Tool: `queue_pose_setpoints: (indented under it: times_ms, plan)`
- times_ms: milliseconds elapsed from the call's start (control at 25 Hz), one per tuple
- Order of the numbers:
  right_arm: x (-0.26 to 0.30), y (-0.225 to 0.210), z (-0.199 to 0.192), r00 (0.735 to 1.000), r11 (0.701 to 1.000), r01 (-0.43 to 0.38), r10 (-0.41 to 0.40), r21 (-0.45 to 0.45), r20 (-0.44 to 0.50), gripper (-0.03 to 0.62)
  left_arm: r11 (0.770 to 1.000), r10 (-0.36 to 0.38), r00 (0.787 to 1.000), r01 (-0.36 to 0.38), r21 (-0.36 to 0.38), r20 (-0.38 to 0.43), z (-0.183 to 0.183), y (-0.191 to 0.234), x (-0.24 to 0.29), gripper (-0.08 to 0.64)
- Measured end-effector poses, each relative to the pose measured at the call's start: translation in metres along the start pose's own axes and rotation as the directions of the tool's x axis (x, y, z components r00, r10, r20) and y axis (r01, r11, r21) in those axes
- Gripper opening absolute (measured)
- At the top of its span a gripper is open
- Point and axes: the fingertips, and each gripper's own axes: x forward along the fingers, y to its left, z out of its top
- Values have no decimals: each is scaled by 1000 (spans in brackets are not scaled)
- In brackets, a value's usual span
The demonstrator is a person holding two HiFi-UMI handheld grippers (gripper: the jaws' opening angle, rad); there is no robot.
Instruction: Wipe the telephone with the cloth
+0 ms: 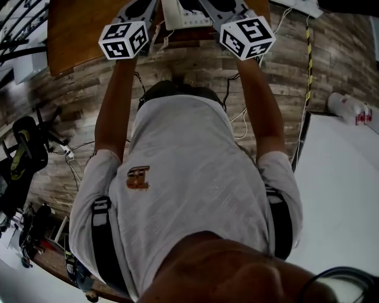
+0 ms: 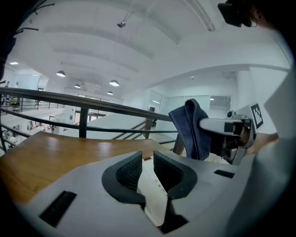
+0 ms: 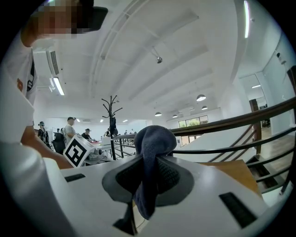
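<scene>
In the head view a white telephone lies on the wooden table between my two hands, just past the marker cubes. In the left gripper view my left gripper stands open with a narrow gap between its jaws. The telephone shows through that gap, below the pads, and nothing is pinched. My right gripper is shut on a dark blue cloth, which bunches above the jaws and hangs below them. From the left, that cloth hangs just to the right.
A black railing runs behind the table's far edge. Cables trail over the plank floor. A white table with a bottle stands at the right, and a black chair at the left. People stand far off in the right gripper view.
</scene>
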Motion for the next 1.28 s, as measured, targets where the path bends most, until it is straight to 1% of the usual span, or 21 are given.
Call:
queue_pose_setpoints:
  times_ms: [200, 360, 640, 720, 840, 960, 1120, 1280]
  plan:
    - [27, -10, -17, 996, 998, 8, -3, 63, -86, 72, 1000, 4, 997, -5, -24, -73, -14, 15, 15, 89]
    - [48, -16, -33, 988, 994, 9, 8, 112, -155, 72, 997, -2, 992, -7, -72, -126, -27, 26, 24, 107]
    - [84, -19, -63, 963, 983, 6, 44, 182, -268, 72, 990, -38, 971, 6, -138, -234, -52, 41, 39, 126]
    - [92, -20, -71, 953, 982, 10, 48, 189, -300, 72, 986, -59, 963, 15, -167, -263, -61, 42, 43, 127]
    - [101, -21, -78, 939, 982, 16, 50, 188, -341, 72, 982, -78, 950, 22, -187, -301, -70, 43, 46, 127]
    - [108, -24, -89, 926, 981, 18, 56, 192, -373, 72, 978, -101, 940, 34, -205, -325, -78, 41, 51, 127]
    - [115, -30, -102, 910, 979, 32, 54, 200, -411, 72, 973, -112, 930, 31, -227, -351, -86, 42, 55, 127]
    - [120, -40, -114, 893, 979, 65, 28, 191, -450, 72, 967, -122, 929, 33, -252, -348, -89, 44, 57, 126]
